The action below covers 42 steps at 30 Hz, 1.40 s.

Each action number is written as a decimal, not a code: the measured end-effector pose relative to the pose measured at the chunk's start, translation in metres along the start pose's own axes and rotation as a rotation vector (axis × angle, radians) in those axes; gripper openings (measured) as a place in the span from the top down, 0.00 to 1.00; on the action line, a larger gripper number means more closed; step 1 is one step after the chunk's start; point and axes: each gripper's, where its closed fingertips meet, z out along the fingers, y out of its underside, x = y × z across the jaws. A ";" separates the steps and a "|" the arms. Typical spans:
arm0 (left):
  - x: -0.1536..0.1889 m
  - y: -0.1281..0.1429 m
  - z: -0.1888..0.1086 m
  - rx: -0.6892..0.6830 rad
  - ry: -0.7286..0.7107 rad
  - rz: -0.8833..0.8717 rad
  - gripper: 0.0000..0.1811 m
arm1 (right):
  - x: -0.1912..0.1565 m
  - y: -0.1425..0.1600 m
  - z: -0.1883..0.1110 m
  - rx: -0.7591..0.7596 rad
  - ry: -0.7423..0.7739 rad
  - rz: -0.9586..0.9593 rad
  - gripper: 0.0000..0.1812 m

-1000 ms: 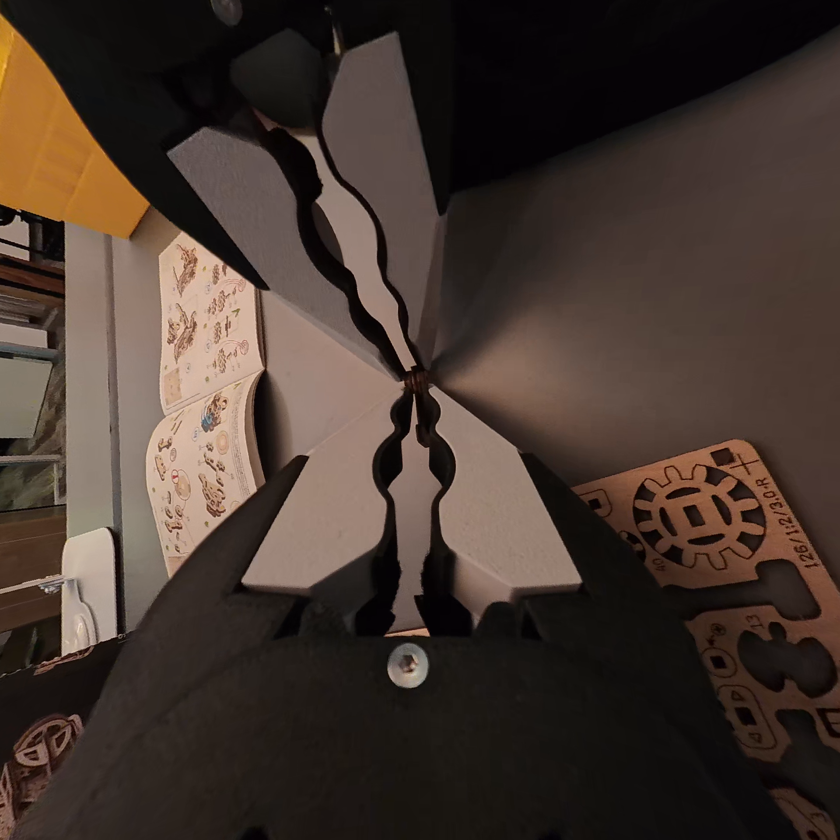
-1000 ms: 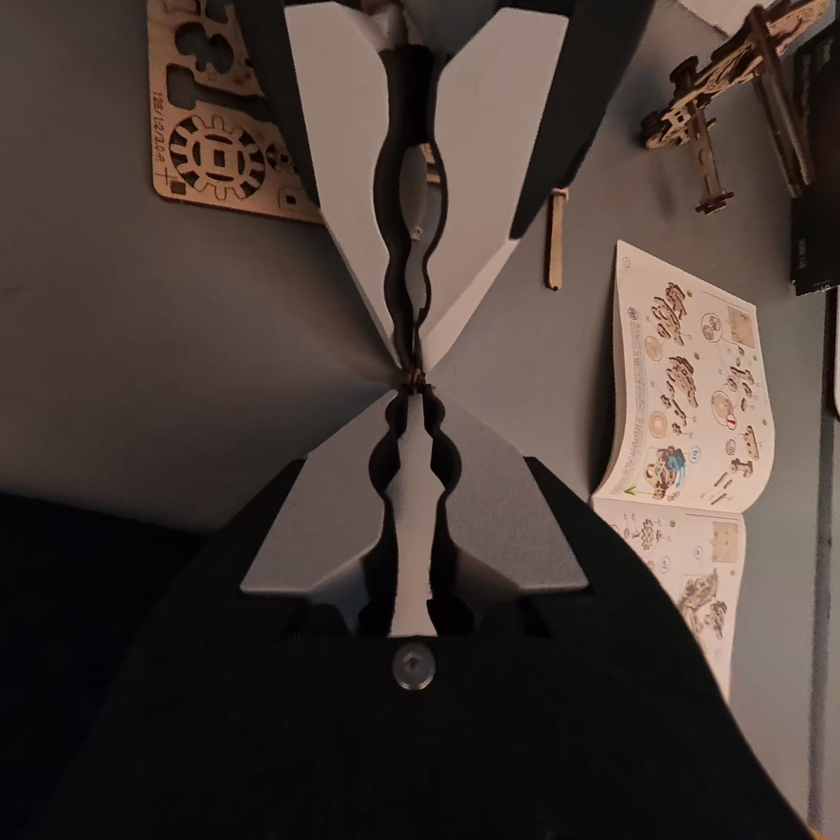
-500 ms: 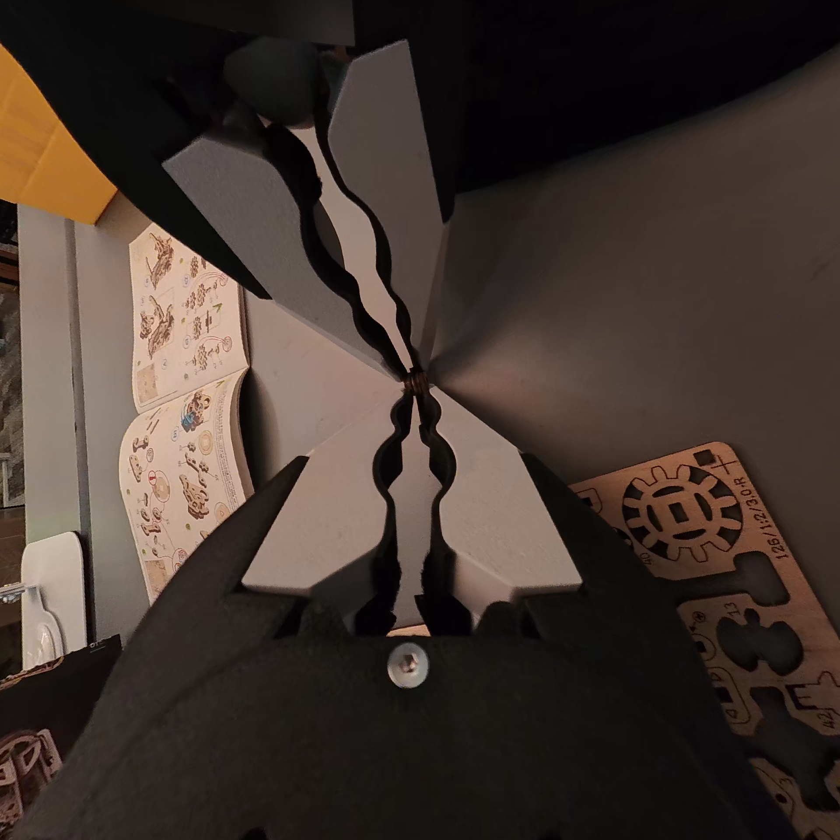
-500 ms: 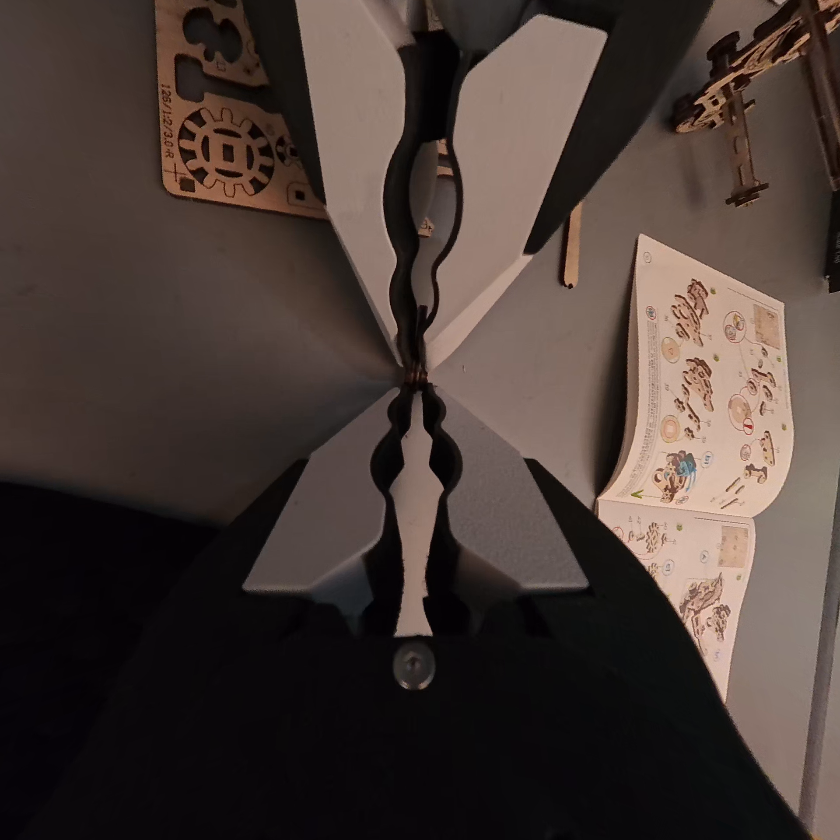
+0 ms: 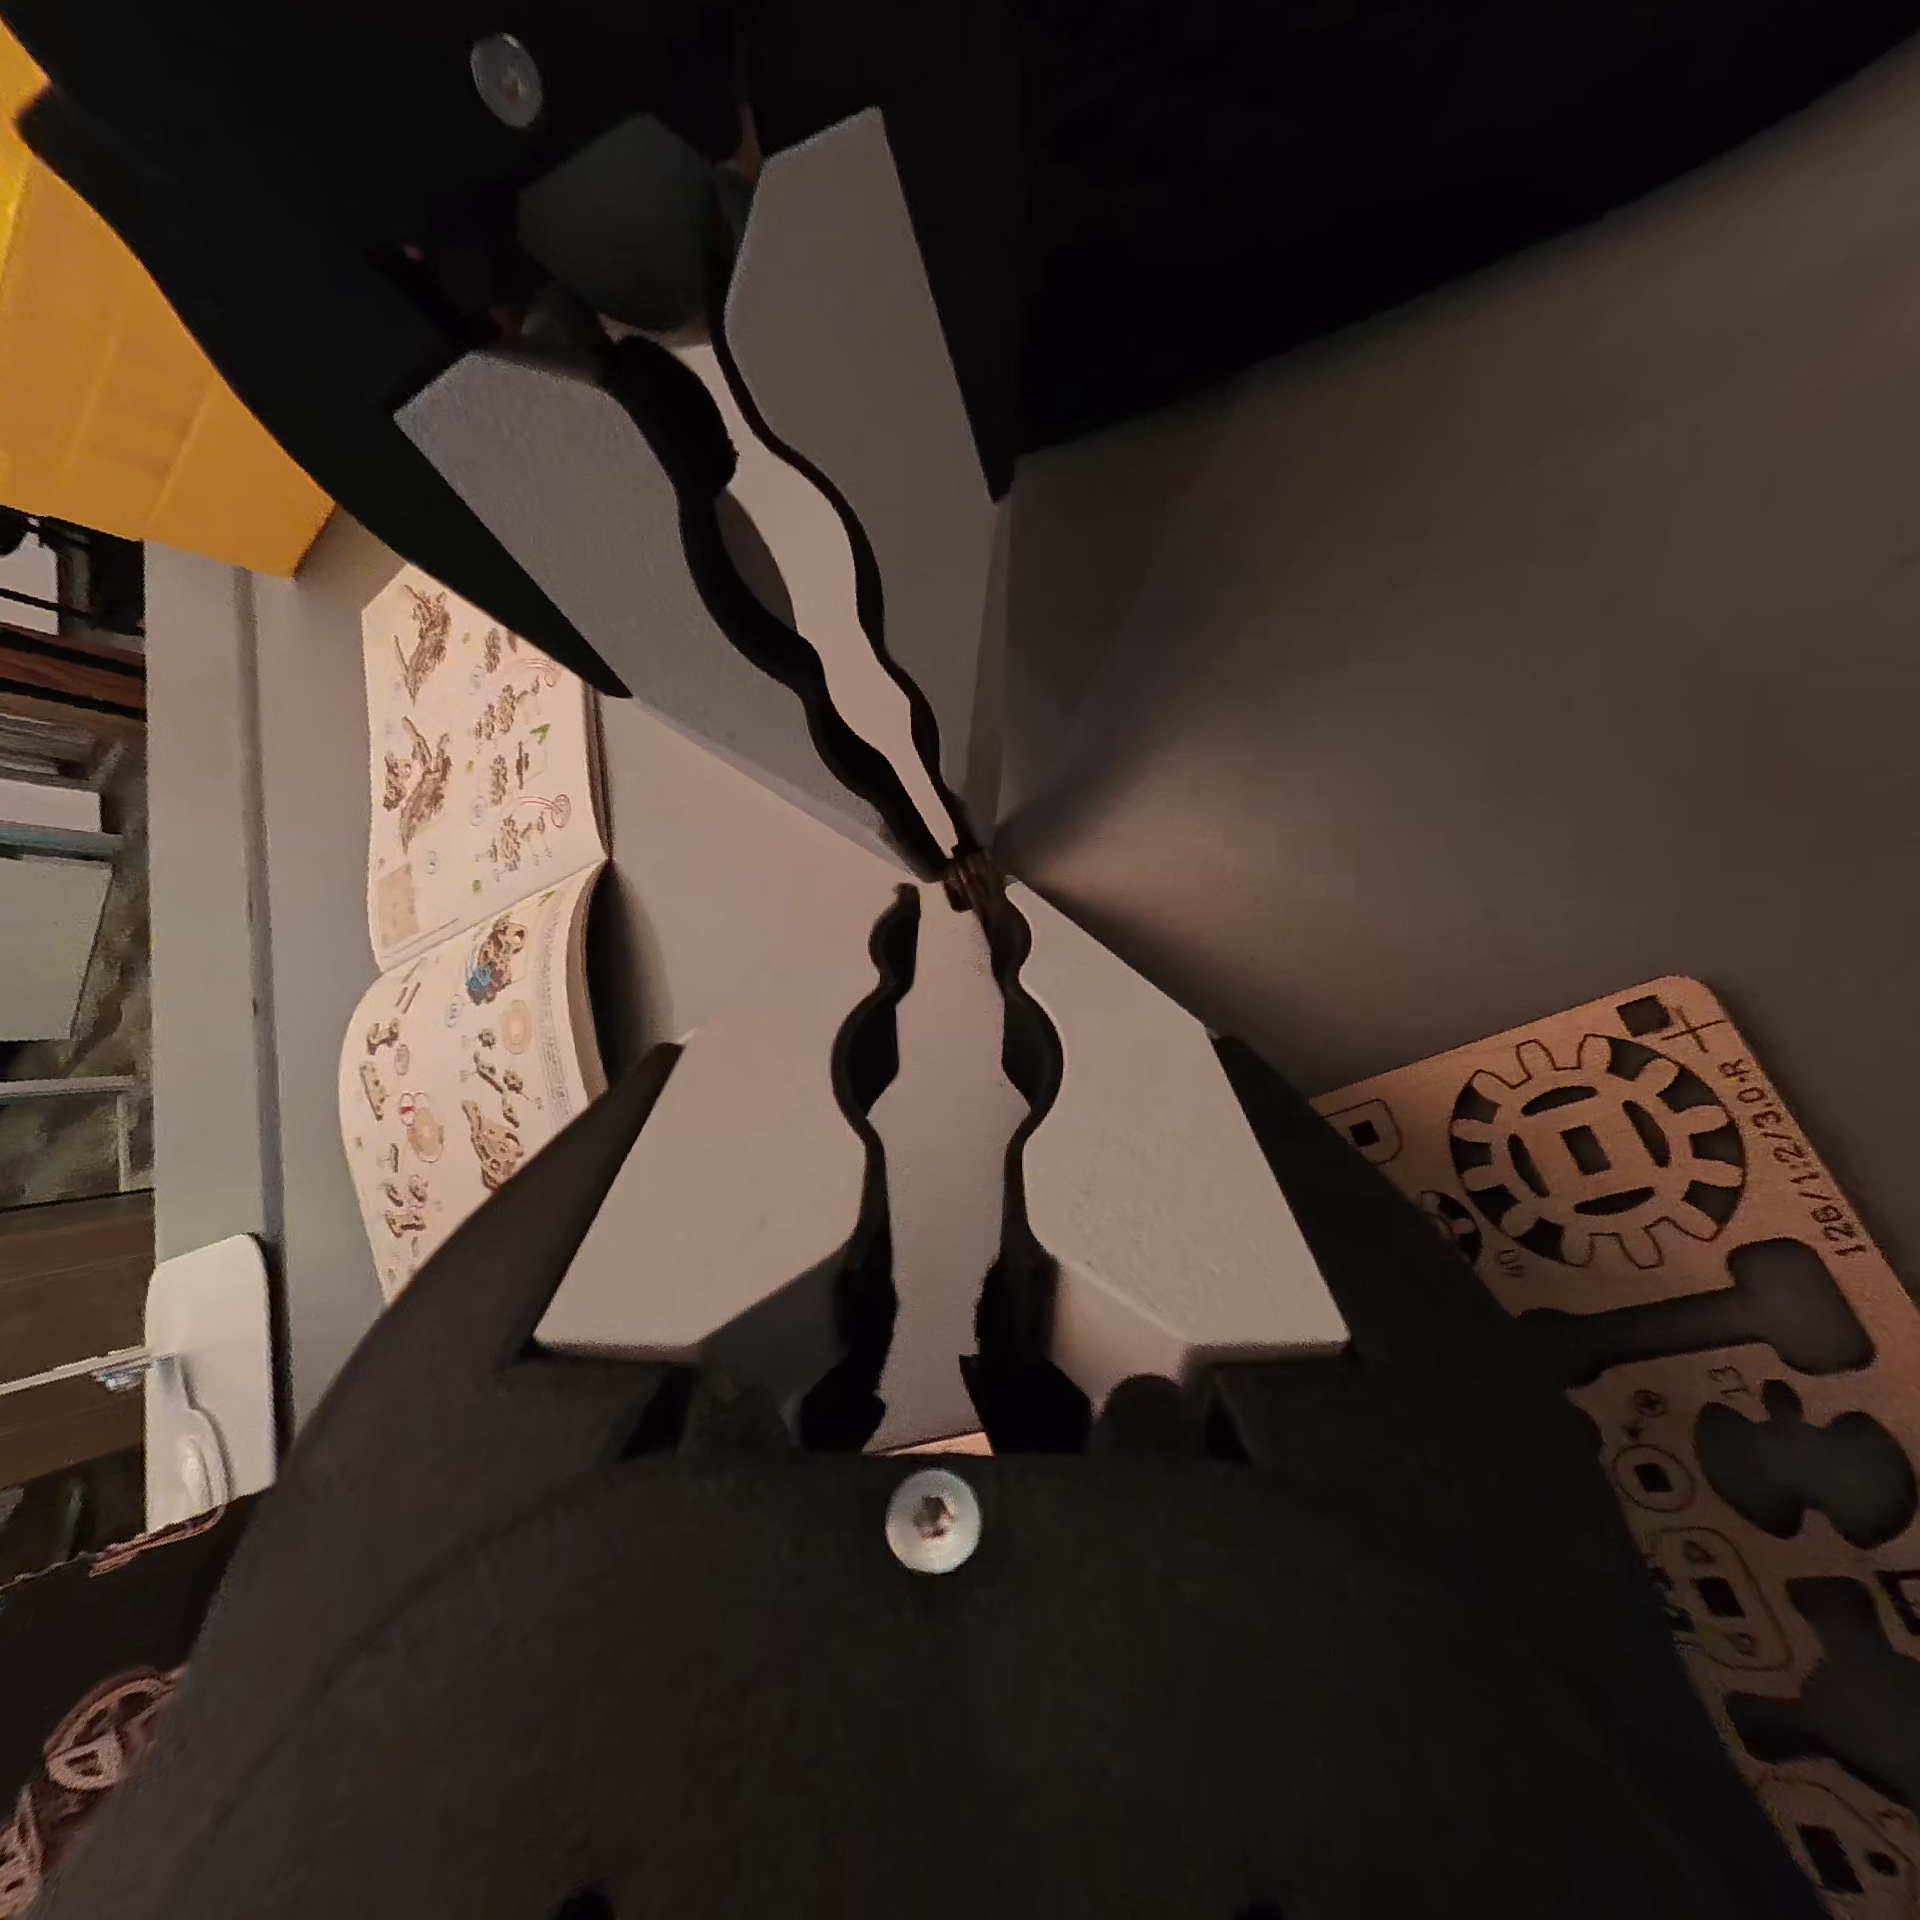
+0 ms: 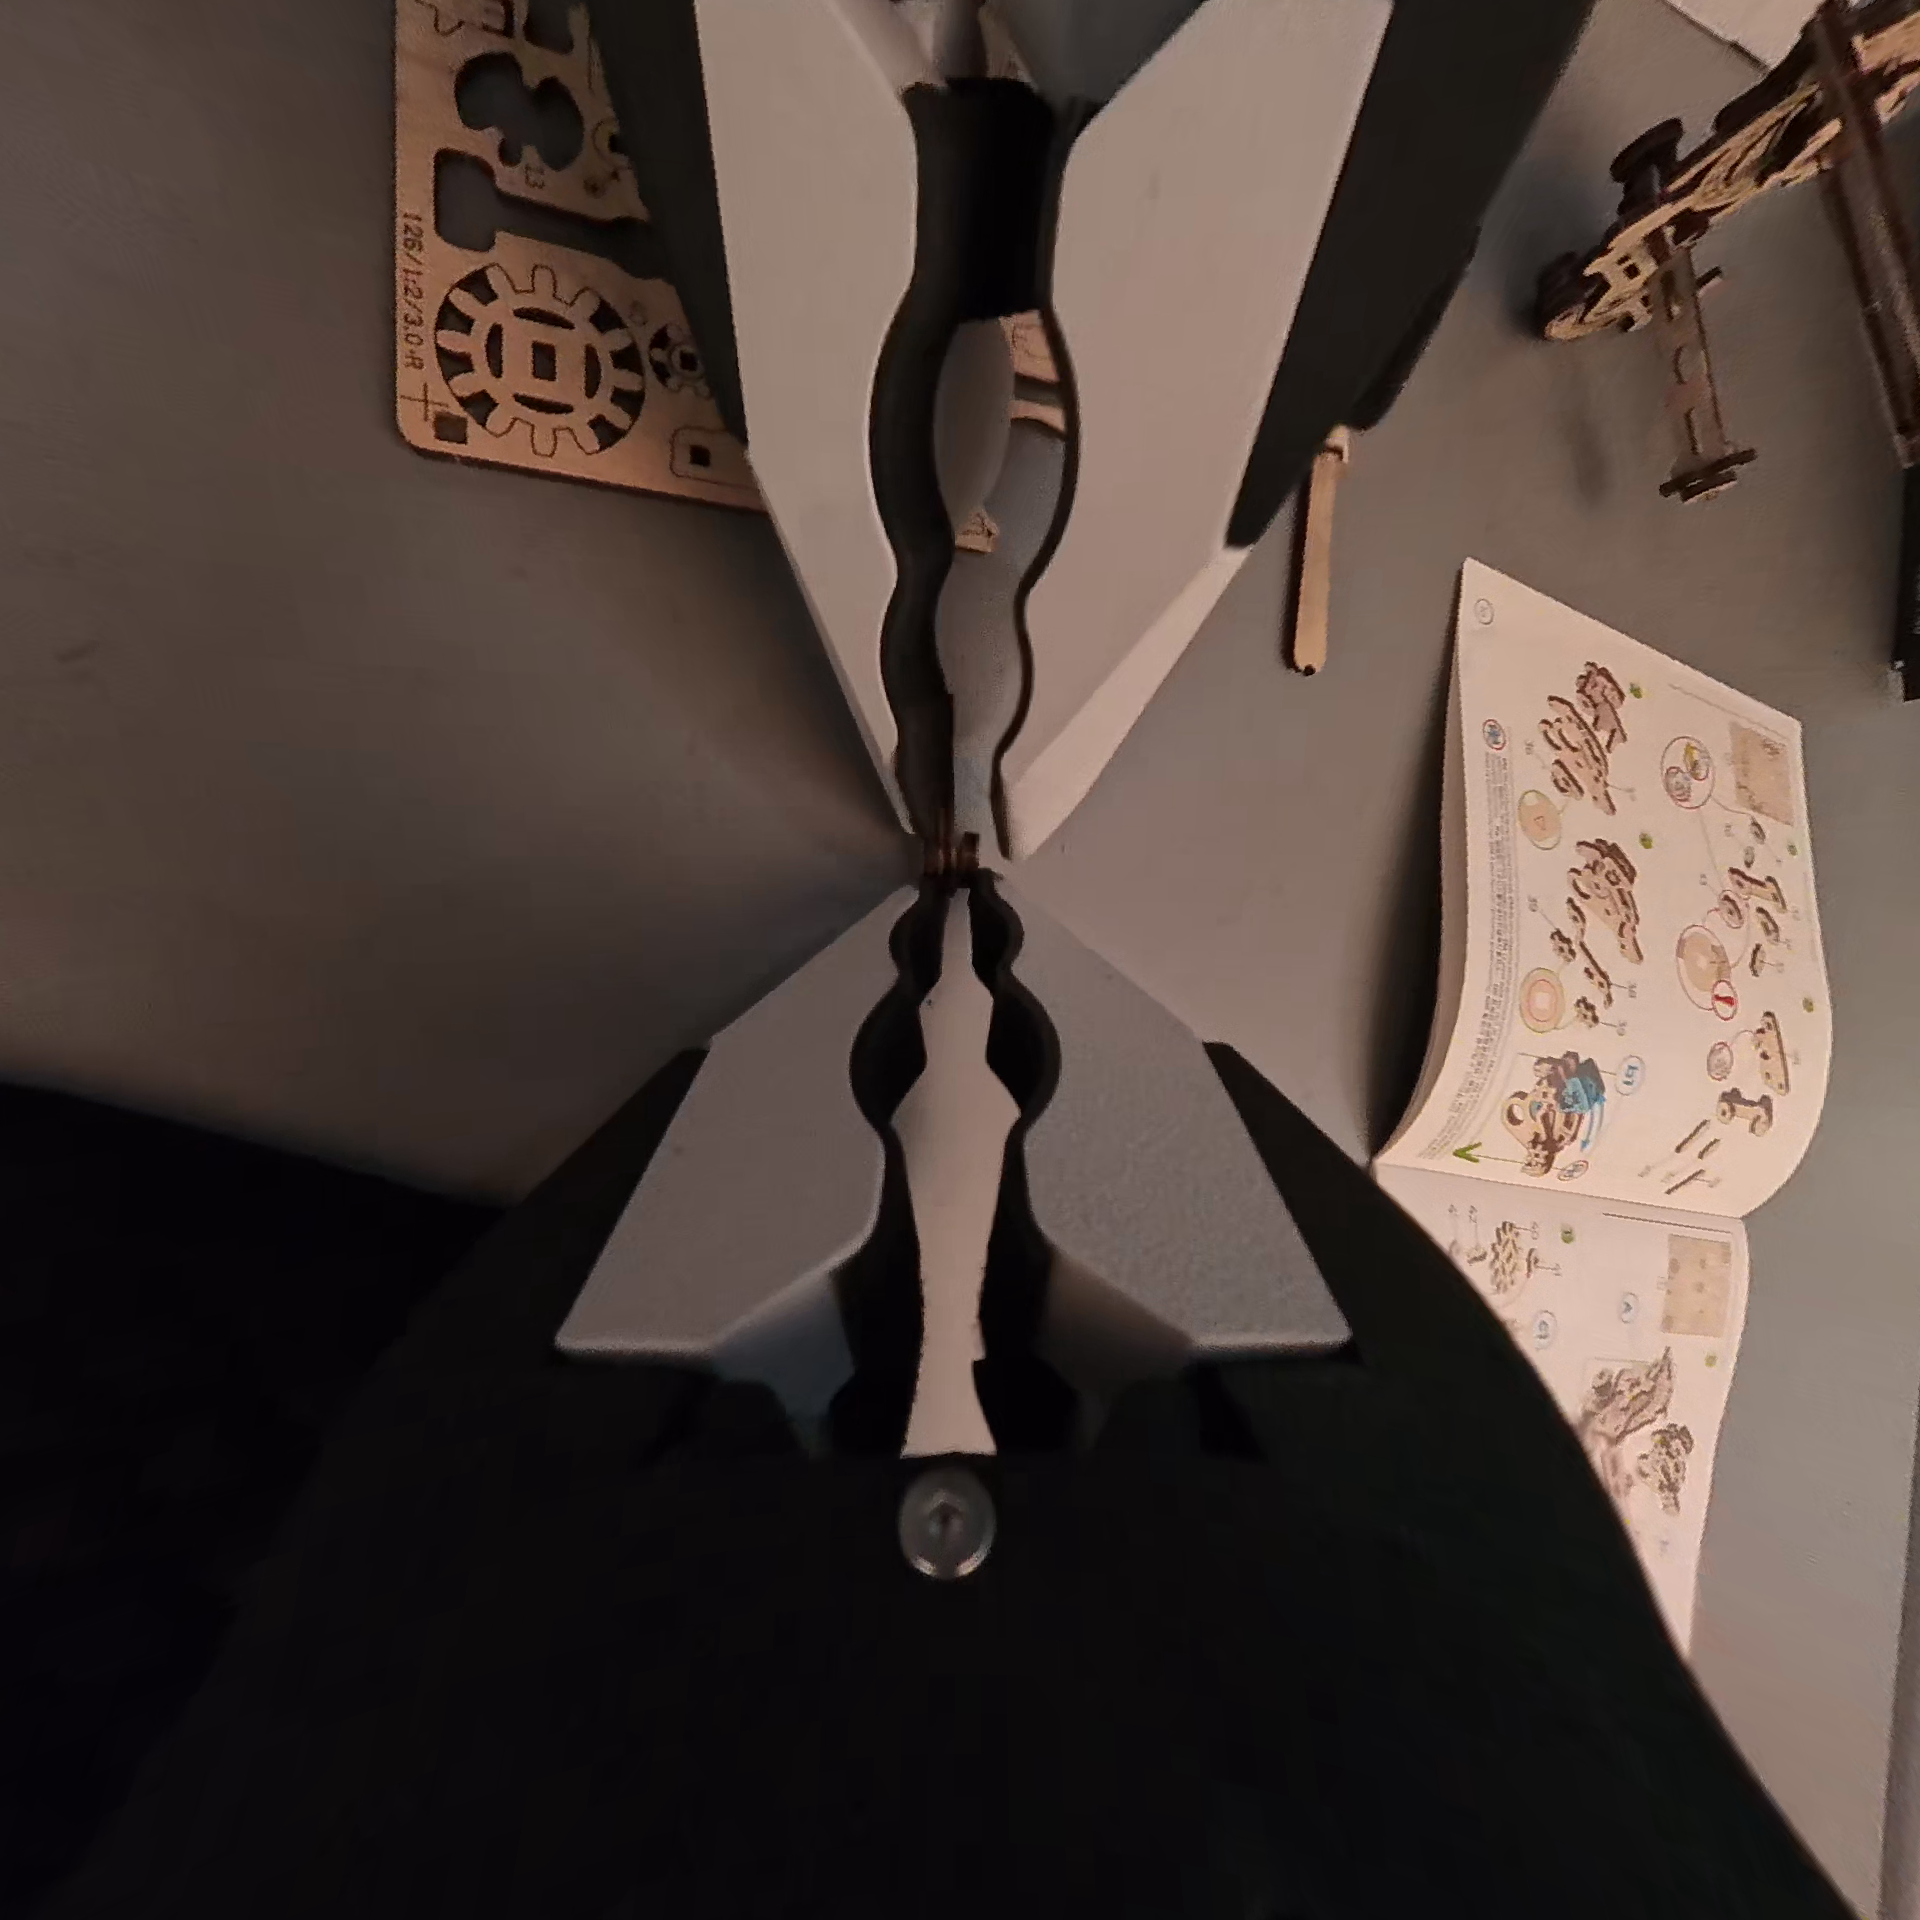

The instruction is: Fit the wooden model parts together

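Two tools met tip to tip over the table [image 5: 1455, 623], right tool [image 6: 951, 883] clamped on a small wooden part [image 6: 951, 854], left tool [image 5: 940, 894] slightly apart; mating needs aligned pressing.

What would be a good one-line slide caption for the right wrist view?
Two grippers meet tip to tip on a small wooden part above the grey table, with an open instruction booklet at right.
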 end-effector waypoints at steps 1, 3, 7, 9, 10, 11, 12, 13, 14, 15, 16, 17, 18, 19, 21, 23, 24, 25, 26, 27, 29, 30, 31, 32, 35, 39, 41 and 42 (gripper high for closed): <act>0.001 0.000 0.000 -0.001 0.001 0.008 0.94 | 0.000 0.000 0.000 0.004 0.000 -0.003 0.98; 0.001 0.000 0.000 -0.010 0.007 0.026 0.95 | 0.000 -0.001 0.000 0.010 0.002 -0.001 0.97; 0.003 0.003 -0.001 -0.027 0.040 0.018 0.96 | 0.001 -0.002 0.001 0.013 0.014 -0.012 0.97; 0.003 0.003 -0.001 -0.029 0.050 0.002 0.96 | 0.001 -0.002 0.001 0.014 0.014 -0.012 0.97; 0.003 0.003 -0.001 -0.032 0.054 -0.004 0.96 | 0.001 -0.002 0.002 0.014 0.013 -0.010 0.97; 0.003 0.004 -0.001 -0.040 0.059 -0.006 0.96 | 0.001 -0.002 0.002 0.014 0.014 -0.011 0.97; 0.003 0.006 -0.001 -0.049 0.063 -0.010 0.96 | 0.001 -0.002 0.002 0.014 0.015 -0.012 0.97; 0.003 0.006 -0.002 -0.050 0.074 -0.027 0.96 | 0.001 -0.002 0.002 0.014 0.016 -0.012 0.97; 0.004 0.006 -0.002 -0.052 0.084 -0.043 0.96 | 0.001 -0.002 0.002 0.013 0.018 -0.016 0.97; 0.004 0.006 -0.002 -0.049 0.088 -0.046 0.96 | 0.001 -0.002 0.002 0.014 0.019 -0.021 0.97; 0.005 0.007 -0.002 -0.049 0.089 -0.039 0.96 | 0.001 -0.003 0.002 0.018 0.018 -0.021 0.97; 0.005 0.007 -0.002 -0.050 0.088 -0.033 0.96 | 0.001 -0.003 0.002 0.019 0.018 -0.023 0.97; 0.005 0.007 -0.002 -0.048 0.087 -0.028 0.96 | 0.001 -0.003 0.002 0.018 0.018 -0.027 0.97; 0.005 0.007 -0.002 -0.046 0.085 -0.026 0.97 | 0.001 -0.003 0.002 0.020 0.015 -0.025 0.97; 0.004 0.007 -0.001 -0.040 0.087 -0.039 0.97 | 0.000 -0.003 0.002 0.028 0.009 -0.025 0.97; 0.004 0.007 -0.001 -0.034 0.097 -0.049 0.97 | 0.000 -0.003 0.002 0.040 0.004 -0.029 0.97; 0.004 0.007 -0.001 -0.029 0.101 -0.053 0.97 | 0.000 -0.003 0.002 0.045 0.001 -0.030 0.97; 0.005 0.007 -0.001 -0.025 0.103 -0.052 0.97 | 0.000 -0.003 0.002 0.048 -0.002 -0.031 0.97; 0.004 0.007 -0.001 -0.023 0.103 -0.045 0.97 | 0.000 -0.003 0.002 0.050 -0.002 -0.034 0.97; 0.004 0.007 -0.001 -0.020 0.101 -0.039 0.97 | 0.000 -0.003 0.002 0.052 -0.004 -0.035 0.97; 0.004 0.007 -0.001 -0.017 0.104 -0.053 0.97 | 0.000 -0.003 0.002 0.056 -0.011 -0.029 0.97; 0.004 0.006 -0.001 -0.015 0.108 -0.065 0.97 | 0.000 -0.003 0.002 0.058 -0.012 -0.030 0.97; 0.004 0.006 -0.001 -0.013 0.110 -0.066 0.97 | 0.000 -0.003 0.002 0.060 -0.013 -0.032 0.97; 0.004 0.006 -0.001 -0.013 0.109 -0.063 0.97 | 0.000 -0.003 0.002 0.061 -0.013 -0.033 0.97; 0.004 0.006 -0.001 -0.011 0.103 -0.045 0.97 | -0.001 -0.003 0.001 0.067 -0.015 -0.040 0.97; 0.006 0.004 0.000 0.007 0.119 -0.056 0.97 | -0.003 -0.003 0.000 0.084 -0.026 -0.052 0.97; 0.006 0.004 0.000 0.009 0.123 -0.061 0.97 | -0.003 -0.003 0.000 0.082 -0.022 -0.057 0.97; 0.006 0.004 0.000 0.008 0.120 -0.057 0.97 | -0.003 -0.003 0.000 0.082 -0.019 -0.061 0.97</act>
